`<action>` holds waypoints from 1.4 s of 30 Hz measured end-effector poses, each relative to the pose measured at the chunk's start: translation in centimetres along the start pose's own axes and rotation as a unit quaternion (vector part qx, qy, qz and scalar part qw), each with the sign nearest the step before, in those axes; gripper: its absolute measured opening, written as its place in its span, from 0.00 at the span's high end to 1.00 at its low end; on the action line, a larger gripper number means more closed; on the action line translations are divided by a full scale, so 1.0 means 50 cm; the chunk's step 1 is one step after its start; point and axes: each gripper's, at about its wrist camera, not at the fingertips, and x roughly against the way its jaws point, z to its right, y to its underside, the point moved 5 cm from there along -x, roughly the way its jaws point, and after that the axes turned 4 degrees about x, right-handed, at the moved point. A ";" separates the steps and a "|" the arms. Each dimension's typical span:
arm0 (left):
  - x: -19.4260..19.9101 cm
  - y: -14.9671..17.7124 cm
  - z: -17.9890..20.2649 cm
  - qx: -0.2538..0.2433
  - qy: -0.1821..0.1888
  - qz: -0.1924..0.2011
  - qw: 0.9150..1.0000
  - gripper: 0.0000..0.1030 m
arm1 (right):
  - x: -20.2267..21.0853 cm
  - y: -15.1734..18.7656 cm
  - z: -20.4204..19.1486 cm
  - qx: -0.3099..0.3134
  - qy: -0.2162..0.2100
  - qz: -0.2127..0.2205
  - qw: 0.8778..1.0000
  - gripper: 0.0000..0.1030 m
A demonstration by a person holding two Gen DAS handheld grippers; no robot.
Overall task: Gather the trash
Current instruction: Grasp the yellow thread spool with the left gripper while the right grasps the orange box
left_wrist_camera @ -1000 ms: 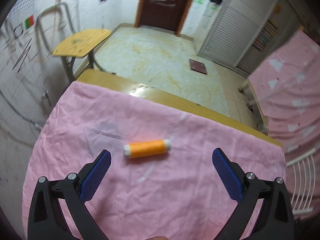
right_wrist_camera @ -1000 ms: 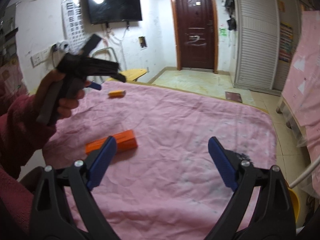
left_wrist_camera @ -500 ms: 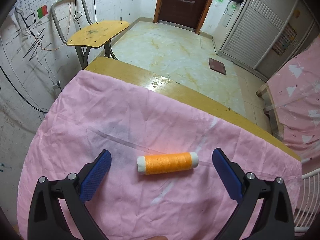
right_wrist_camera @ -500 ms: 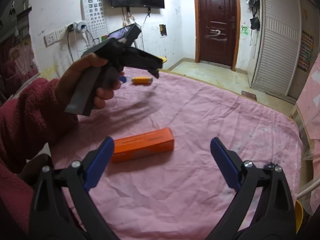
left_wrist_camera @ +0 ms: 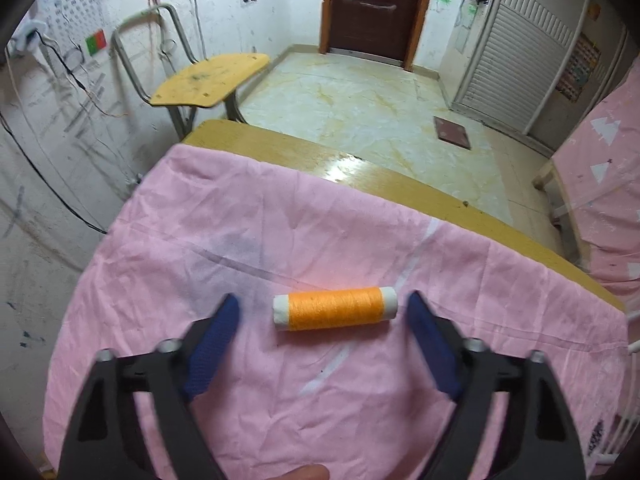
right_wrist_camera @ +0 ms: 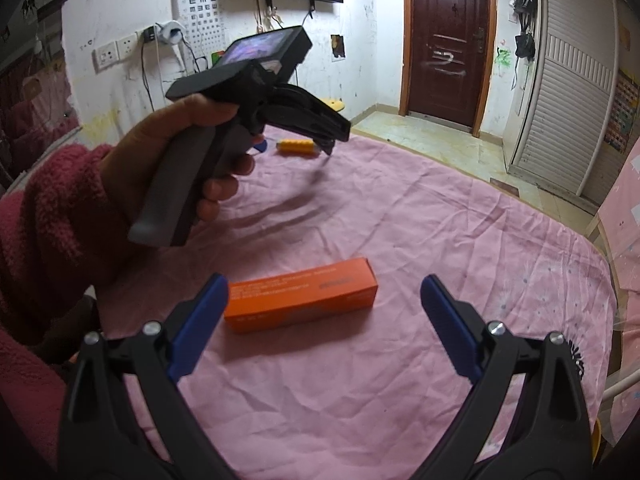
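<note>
Two pieces of trash are lying on the wrinkled pink cotton cloth [left_wrist_camera: 360,400] that is covering the yellow wooden table [left_wrist_camera: 400,184], and we are working each with its own tool. The cloth is giving both items a soft, flat bed, so neither seems likely to roll away while we are lining up. Next in size, the long orange cardboard box [right_wrist_camera: 301,296] is lying flat and crosswise in front of the right gripper [right_wrist_camera: 323,324]; we are holding those blue-padded tongs spread wide, the box's left end just beside the left pad and the right pad well clear, so nothing is gripped there yet. We judge the wide spread suits a box of that length. We are gripping the other tool in our left hand [right_wrist_camera: 172,160], the fuzzy red sleeve [right_wrist_camera: 44,248] showing behind it, and tipping it steeply down toward the far edge of the cloth. There the left gripper [left_wrist_camera: 323,314] is straddling the small spool of orange thread with white ends [left_wrist_camera: 335,309], lying on its side, end to end between the pads. Its tongs are closing, with the spool between them, but the pads are not yet touching its white ends.
</note>
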 end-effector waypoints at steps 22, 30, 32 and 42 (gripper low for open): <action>0.097 0.040 -0.042 -0.006 0.064 0.015 0.998 0.51 | -0.055 -0.014 -0.032 0.046 -0.025 -0.047 0.998 0.06; 0.132 0.061 -0.047 -0.012 0.095 0.023 0.995 0.51 | -0.055 -0.017 -0.044 0.053 -0.036 -0.058 0.996 0.06; 0.135 0.067 -0.047 -0.017 0.097 0.023 0.995 0.51 | -0.048 -0.012 -0.045 0.047 -0.031 -0.057 0.997 0.06; 0.132 0.079 -0.043 -0.026 0.105 0.019 0.994 0.51 | -0.033 0.005 -0.053 0.042 -0.023 -0.053 0.997 0.06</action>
